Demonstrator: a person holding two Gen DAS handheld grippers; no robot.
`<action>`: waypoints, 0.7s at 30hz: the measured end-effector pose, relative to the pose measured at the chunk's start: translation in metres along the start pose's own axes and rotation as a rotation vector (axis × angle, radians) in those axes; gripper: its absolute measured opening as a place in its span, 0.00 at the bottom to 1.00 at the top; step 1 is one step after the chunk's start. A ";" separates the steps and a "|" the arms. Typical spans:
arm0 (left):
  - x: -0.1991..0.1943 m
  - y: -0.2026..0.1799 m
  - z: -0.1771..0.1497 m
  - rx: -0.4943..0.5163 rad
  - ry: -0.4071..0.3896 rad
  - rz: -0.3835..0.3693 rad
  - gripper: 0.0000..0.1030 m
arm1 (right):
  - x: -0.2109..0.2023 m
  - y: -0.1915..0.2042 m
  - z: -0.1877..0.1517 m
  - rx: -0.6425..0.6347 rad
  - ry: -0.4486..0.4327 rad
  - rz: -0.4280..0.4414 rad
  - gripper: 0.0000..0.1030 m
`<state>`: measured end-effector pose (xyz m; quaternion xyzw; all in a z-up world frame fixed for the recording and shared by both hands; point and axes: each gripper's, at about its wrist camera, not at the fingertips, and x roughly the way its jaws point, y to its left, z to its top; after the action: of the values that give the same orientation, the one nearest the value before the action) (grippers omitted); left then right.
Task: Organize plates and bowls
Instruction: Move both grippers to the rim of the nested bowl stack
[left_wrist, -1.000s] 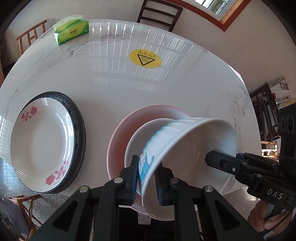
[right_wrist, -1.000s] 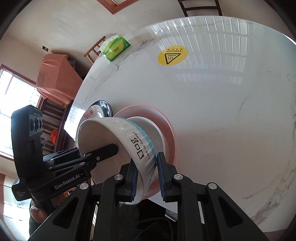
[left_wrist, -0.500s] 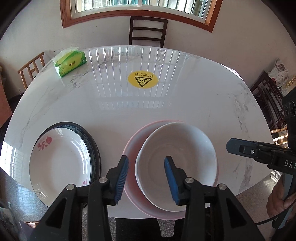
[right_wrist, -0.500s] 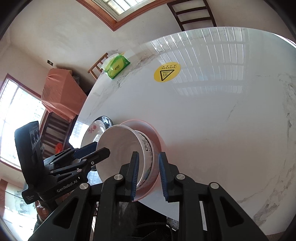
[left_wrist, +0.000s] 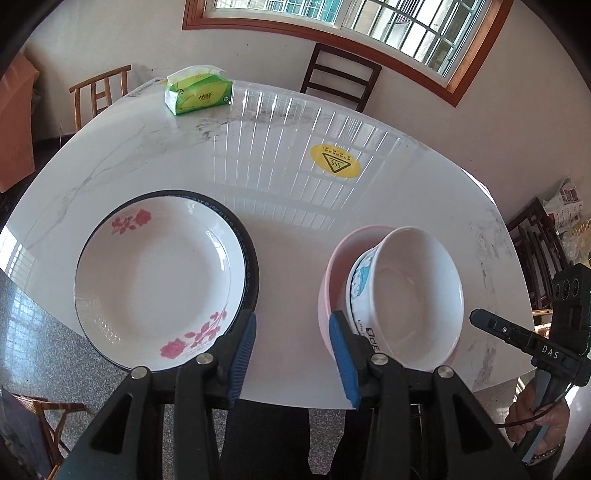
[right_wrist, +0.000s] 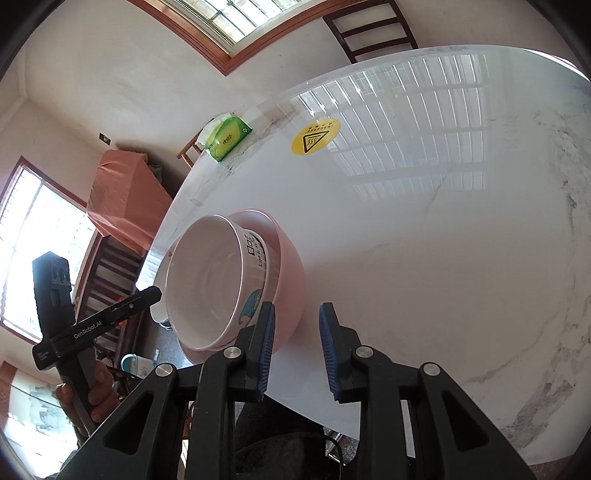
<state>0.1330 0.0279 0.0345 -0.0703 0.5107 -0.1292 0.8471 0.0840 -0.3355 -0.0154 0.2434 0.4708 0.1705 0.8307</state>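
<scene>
White bowl (left_wrist: 413, 295), blue print outside, tilted inside pink bowl (left_wrist: 332, 280)

"das" on right gripper (left_wrist: 491, 326); "genrobot.ai" on left gripper (right_wrist: 153, 295).

The left gripper (left_wrist: 291, 350) points steeply down, its blue pads (left_wrist: 242, 354) parted with nothing between them — the jaws have just been opening. The right gripper (right_wrist: 295, 347) tilts down too, pads (right_wrist: 266, 343) a narrower gap apart and bare, also just opening. In the left wrist view a hand (left_wrist: 535, 417) grips the right handle at four o'clock — in the right wrist view the other hand (right_wrist: 86, 402) sits at eight o'clock
</scene>
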 end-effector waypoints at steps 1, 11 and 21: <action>0.001 0.002 -0.002 -0.004 0.006 -0.006 0.41 | -0.001 0.002 -0.002 -0.006 -0.009 0.000 0.26; 0.013 -0.009 -0.003 0.002 0.060 -0.020 0.44 | 0.003 0.007 0.002 -0.050 -0.031 -0.059 0.35; 0.029 -0.020 0.002 0.022 0.094 0.013 0.45 | 0.012 0.014 0.008 -0.065 0.018 -0.097 0.35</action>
<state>0.1442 0.0001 0.0162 -0.0516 0.5490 -0.1323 0.8237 0.0967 -0.3199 -0.0125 0.1913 0.4839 0.1475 0.8411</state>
